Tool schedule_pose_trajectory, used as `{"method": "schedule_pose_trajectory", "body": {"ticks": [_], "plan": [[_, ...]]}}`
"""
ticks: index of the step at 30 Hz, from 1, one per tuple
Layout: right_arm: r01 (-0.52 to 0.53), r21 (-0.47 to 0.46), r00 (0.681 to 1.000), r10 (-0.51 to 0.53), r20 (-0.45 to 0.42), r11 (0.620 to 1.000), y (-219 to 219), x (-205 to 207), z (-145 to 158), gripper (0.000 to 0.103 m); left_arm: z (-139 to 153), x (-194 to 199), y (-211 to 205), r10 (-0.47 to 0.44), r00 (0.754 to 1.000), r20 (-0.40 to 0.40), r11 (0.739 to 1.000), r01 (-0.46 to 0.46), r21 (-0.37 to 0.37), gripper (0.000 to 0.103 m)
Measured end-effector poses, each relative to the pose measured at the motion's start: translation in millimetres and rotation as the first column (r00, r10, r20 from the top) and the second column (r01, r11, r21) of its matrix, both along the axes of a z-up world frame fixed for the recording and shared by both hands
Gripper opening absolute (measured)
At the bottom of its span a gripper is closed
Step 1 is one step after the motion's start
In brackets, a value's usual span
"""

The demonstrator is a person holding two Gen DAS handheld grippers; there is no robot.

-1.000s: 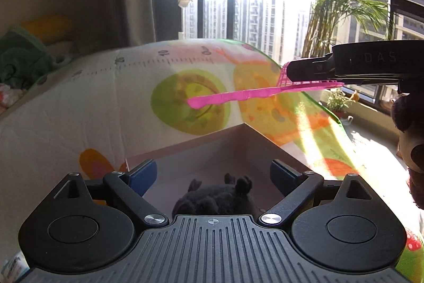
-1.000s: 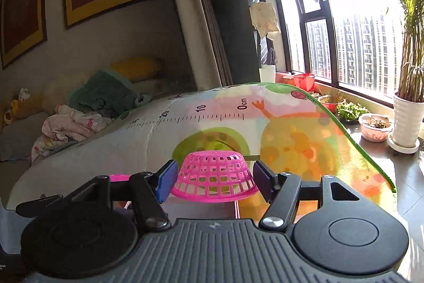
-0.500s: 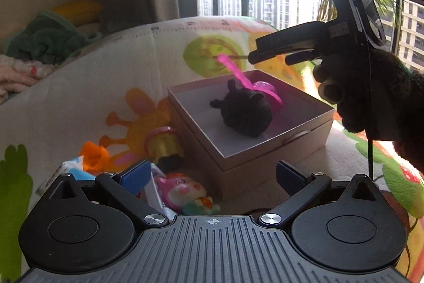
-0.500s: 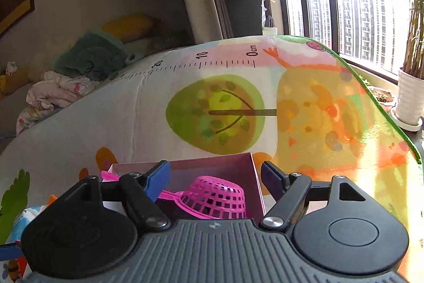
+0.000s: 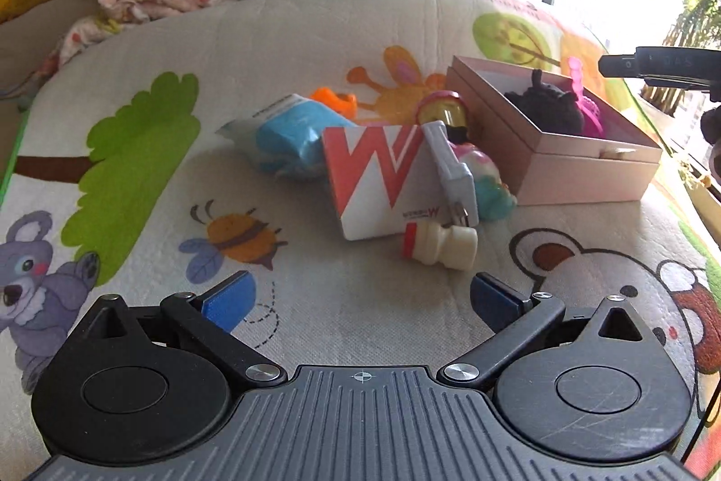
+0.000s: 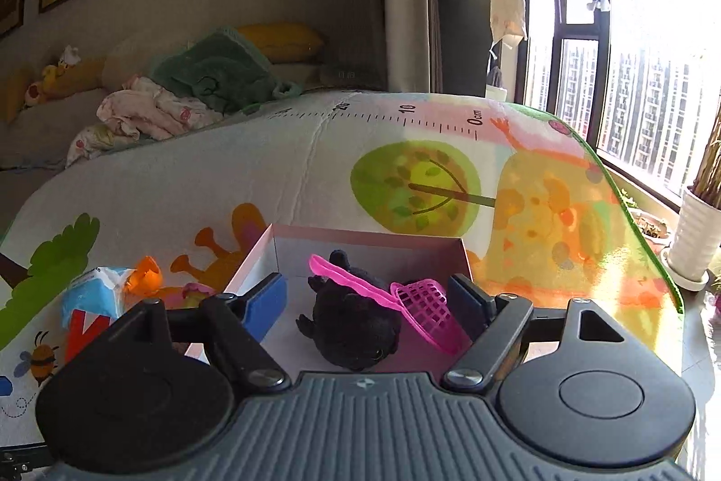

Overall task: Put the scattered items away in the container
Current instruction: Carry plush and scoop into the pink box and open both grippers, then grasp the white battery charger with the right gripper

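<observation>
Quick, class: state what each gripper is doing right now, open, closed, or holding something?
Left gripper: open, empty, above the play mat.
Right gripper: open, fingers just been opening, holding nothing; pink sieve lies in the box.

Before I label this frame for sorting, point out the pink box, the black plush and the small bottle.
pink box (image 5: pixel 586 174), left wrist view, on its near side wall.
black plush (image 6: pixel 356 328), right wrist view, on its body.
small bottle (image 5: pixel 444 248), left wrist view, on its cream body.

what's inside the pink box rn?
Pink box holds a black plush toy and a pink plastic strainer, its handle lying across the plush. Floor under the plush and the near corner behind the right gripper's fingers are hidden.
</observation>
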State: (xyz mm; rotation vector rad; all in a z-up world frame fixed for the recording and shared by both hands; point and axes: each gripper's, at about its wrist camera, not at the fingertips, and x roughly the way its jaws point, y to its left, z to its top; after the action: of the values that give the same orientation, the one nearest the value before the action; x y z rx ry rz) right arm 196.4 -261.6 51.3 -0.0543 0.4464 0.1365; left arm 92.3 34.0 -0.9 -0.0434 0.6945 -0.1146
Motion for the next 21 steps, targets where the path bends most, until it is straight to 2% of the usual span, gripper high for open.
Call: {"method": "schedule_pose_trajectory", "body": {"ticks": [1, 3, 4, 5, 7, 8, 11, 14, 18, 19, 21], "plan": [[-0.007, -0.024, 1.0, 0.007, 0.008, 1.0, 6.8, -2.5, -1.8, 0.079, 0.7, -2.3, 1.6, 0.006, 1.0, -0.002, 1.0, -0.006, -0.007, 0.103], [-0.023, -0.058, 1.0, 0.024, 0.01, 0.998, 19.6, 0.1, -3.6, 0.067, 2.9, -6.6, 3.3, 0.009, 1.0, 0.004, 1.0, -0.008, -0.017, 0.103], [-0.034, -0.071, 0.999, 0.035, 0.015, 0.997, 24.3, 2.5, -3.8, 0.052, 4.7, -8.3, 2.1, 0.007, 1.0, 0.012, 1.0, -0.007, -0.021, 0.103], [-0.045, -0.1, 0.998, 0.048, 0.03, 0.994, 32.9, 6.7, -3.5, 0.045, 6.4, -10.9, 1.0, 0.003, 1.0, 0.02, 1.0, -0.002, -0.026, 0.103], [-0.036, -0.135, 0.997, 0.046, 0.069, 0.99, 44.5, 14.8, -1.9, 0.043, 8.9, -14.6, -1.3, -0.008, 0.999, 0.031, 0.999, 0.009, -0.036, 0.103], [-0.033, -0.152, 0.995, 0.047, 0.086, 0.988, 50.1, 20.4, -1.0, 0.036, 9.7, -16.1, -1.8, -0.011, 0.999, 0.033, 0.999, 0.012, -0.039, 0.103], [-0.036, -0.167, 0.998, 0.044, 0.042, 0.985, 57.2, 38.7, -1.5, 0.016, 10.9, -20.4, -3.3, -0.012, 0.999, 0.037, 0.999, 0.013, -0.038, 0.103], [-0.049, -0.091, 0.995, 0.041, -0.086, 0.995, 44.7, 42.0, -8.5, 0.016, 9.2, -22.3, 2.2, 0.005, 1.0, 0.031, 0.999, -0.004, -0.045, 0.103], [-0.058, -0.01, 0.976, 0.054, -0.209, 0.998, 21.6, 16.0, -26.2, 0.016, 3.4, -17.5, 6.8, 0.02, 1.0, 0.003, 0.998, -0.02, -0.06, 0.103], [-0.056, 0.018, 0.972, 0.059, -0.227, 0.998, 15.1, 8.9, -29.0, 0.016, 2.4, -16.3, 6.1, 0.018, 1.0, -0.001, 0.998, -0.018, -0.062, 0.103], [-0.045, 0.05, 0.977, 0.055, -0.207, 0.998, 4.6, -7.7, -28.0, 0.018, 1.9, -15.3, 3.5, 0.009, 1.0, -0.003, 0.998, -0.01, -0.067, 0.103]]}}
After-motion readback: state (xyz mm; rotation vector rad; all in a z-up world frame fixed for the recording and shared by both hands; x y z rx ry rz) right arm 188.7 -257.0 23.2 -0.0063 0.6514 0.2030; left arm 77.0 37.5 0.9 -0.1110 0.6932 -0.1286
